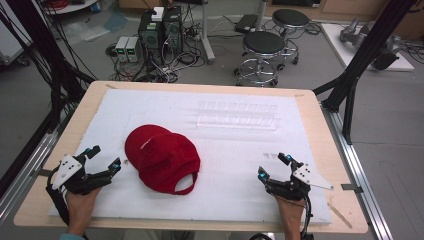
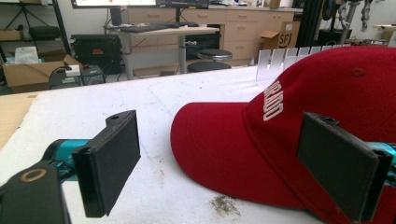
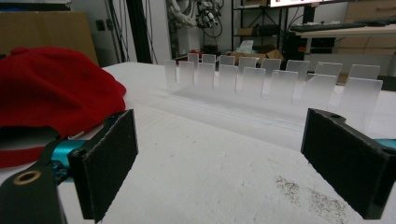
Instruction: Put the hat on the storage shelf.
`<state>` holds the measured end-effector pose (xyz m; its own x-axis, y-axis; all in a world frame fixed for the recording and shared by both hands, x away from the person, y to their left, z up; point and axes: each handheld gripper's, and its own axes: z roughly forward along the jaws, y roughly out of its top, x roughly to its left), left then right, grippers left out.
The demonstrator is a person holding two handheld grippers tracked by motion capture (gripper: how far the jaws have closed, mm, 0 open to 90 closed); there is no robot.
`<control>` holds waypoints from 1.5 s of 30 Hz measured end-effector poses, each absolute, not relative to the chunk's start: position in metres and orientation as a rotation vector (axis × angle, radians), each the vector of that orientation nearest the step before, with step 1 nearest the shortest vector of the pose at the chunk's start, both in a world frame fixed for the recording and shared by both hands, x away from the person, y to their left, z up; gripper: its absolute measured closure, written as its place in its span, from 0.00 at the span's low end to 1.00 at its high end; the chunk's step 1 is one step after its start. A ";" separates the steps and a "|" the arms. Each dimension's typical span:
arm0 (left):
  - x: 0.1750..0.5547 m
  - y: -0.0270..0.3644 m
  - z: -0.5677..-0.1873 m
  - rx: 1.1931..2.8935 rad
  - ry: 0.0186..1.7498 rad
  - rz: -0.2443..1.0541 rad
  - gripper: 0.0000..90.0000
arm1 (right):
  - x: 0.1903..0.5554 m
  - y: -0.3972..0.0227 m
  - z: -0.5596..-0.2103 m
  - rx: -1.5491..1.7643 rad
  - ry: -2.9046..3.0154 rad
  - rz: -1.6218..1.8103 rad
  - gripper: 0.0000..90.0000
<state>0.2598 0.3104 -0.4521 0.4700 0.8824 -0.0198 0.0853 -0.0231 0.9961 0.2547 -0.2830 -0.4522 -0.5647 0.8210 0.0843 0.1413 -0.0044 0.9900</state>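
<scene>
White lettering on the red cap point(image 2: 327, 121) legible from the left tongs' view, unseen from above; clear slotted rack point(image 3: 275, 84) sharp in the right tongs' view. Lying crown-up on the white bench point(image 1: 225, 200), strap toward the person. Just beside the left tongs point(image 1: 102, 159), well apart from the right tongs point(image 1: 272, 166). Both wide open, empty.

A light wooden table point(image 1: 40, 200) is standing on a grey floor point(image 1: 390, 150) and is carrying a white sheet point(image 1: 240, 165) over most of its top. Beyond the table's far edge, two black round stools point(image 1: 263, 44) are standing side by side, with computer towers point(image 1: 161, 30) and tangled cables point(image 1: 165, 70) sitting left of them. Black frame struts point(image 1: 370, 45) are rising at the table's right.
</scene>
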 end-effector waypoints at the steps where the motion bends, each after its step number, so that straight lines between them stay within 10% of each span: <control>1: 0.260 0.311 -0.452 1.465 0.901 0.795 0.15 | 0.255 -0.283 -0.452 1.000 1.734 1.622 0.11; 28: 0.260 0.311 -0.452 1.463 0.898 0.799 0.15 | 0.258 -0.281 -0.449 1.015 1.759 1.609 0.11; 45: 0.260 0.311 -0.452 1.458 0.904 0.792 0.15 | 0.274 -0.225 -0.385 0.829 1.872 1.707 0.11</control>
<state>0.2600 0.3113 -0.4521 0.4689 0.8827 -0.0299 0.0869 -0.0124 0.9961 0.2737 -0.2248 -0.3853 -0.7062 0.7060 0.0543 0.1190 0.0428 0.9920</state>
